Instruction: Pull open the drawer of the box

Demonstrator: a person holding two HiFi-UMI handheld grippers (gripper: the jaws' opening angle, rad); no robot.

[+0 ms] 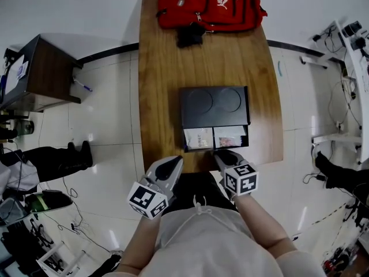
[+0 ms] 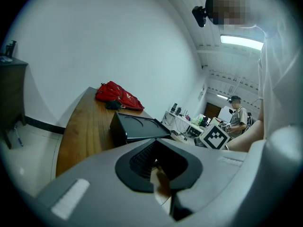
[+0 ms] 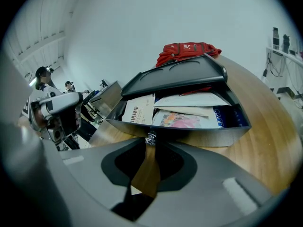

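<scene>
Pinching the drawer knob [image 3: 150, 138], right gripper [image 1: 223, 153] holds jaws narrow.

The table [image 1: 161, 68] is faintly glossy varnished wood; the dark box [image 1: 214, 107] looks smooth and satin; the backpack [image 1: 210, 4] is red cloth; the floor tiles [image 1: 106, 126] shine; paper packets [image 1: 199, 138] fill the drawer [image 3: 203, 138].

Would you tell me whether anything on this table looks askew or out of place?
Nothing looks spilled or damaged. The only untidy spot is the open drawer, where paper packets lie overlapped at angles; the black box sits square on the table.
</scene>
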